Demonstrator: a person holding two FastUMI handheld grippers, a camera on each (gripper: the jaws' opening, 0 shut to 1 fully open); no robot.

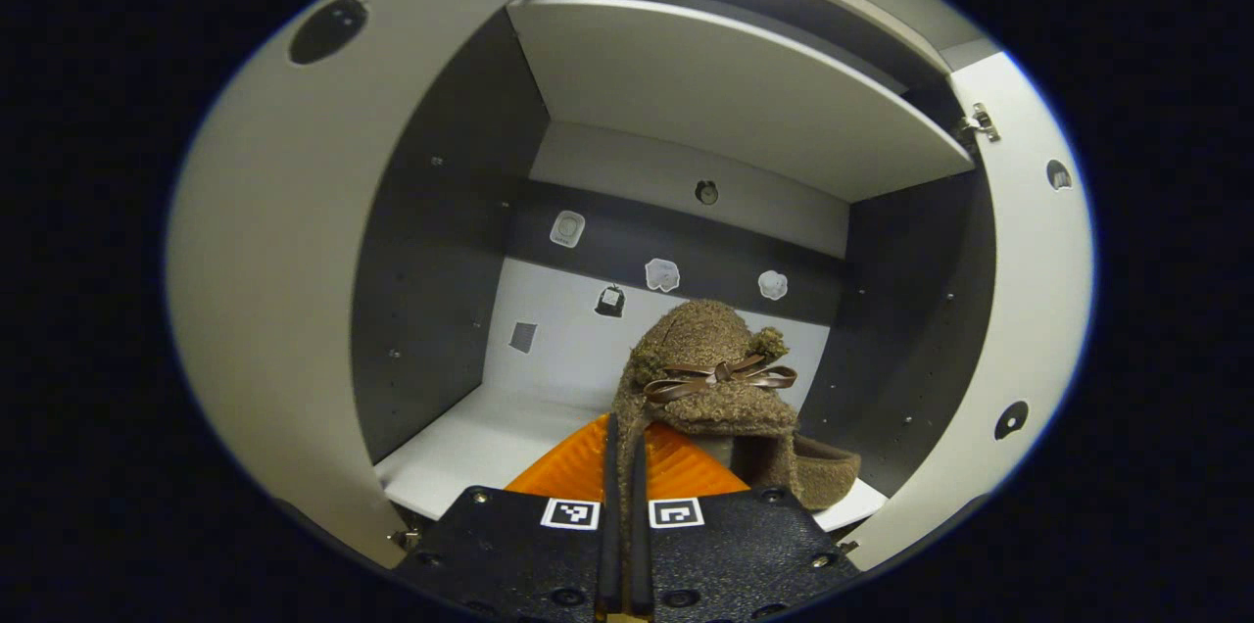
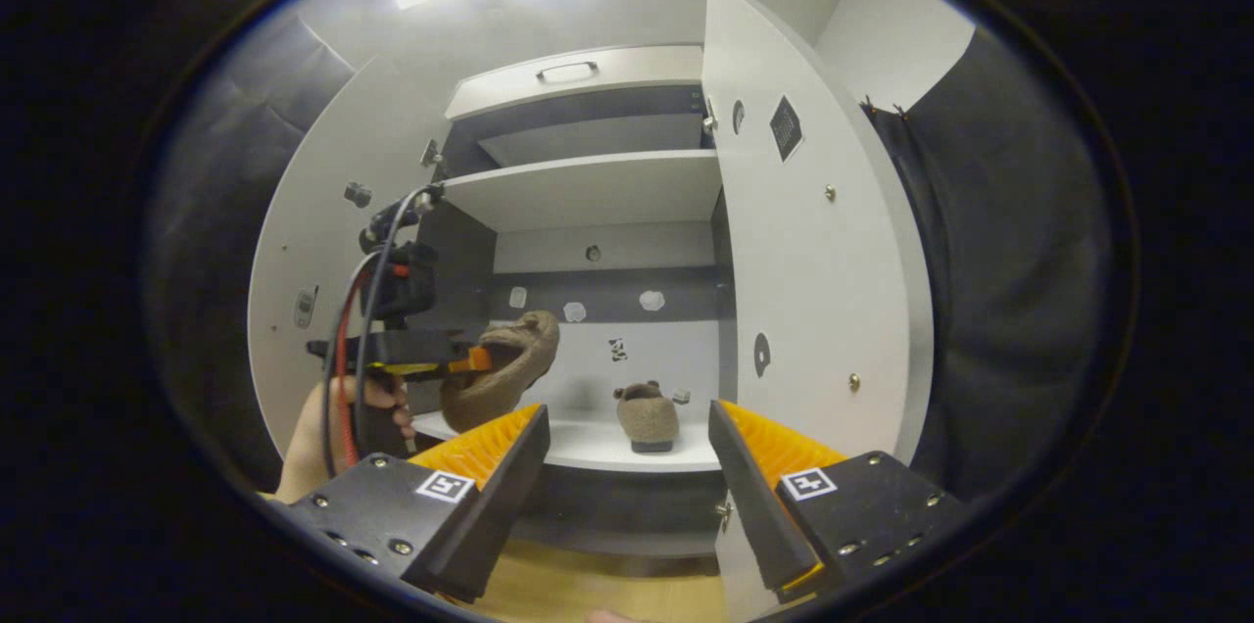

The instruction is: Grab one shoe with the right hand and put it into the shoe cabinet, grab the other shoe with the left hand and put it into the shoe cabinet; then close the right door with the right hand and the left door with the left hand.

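One shoe [image 2: 648, 415] already sits on the cabinet shelf [image 2: 588, 452]. Your left gripper [image 1: 623, 466] pinches the second shoe [image 1: 710, 378] at the cabinet mouth, not yet set down. Your right gripper [image 2: 625, 466] hangs spread and empty. Both doors [image 2: 803, 261] are open.

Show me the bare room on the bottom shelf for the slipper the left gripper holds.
The bottom shelf is bare on its left half, between the cabinet's left wall and the slipper already set down, which crowds the right side by the right door. The held slipper, pinched in the left gripper, hangs over the shelf's middle. The right gripper waits outside, open.
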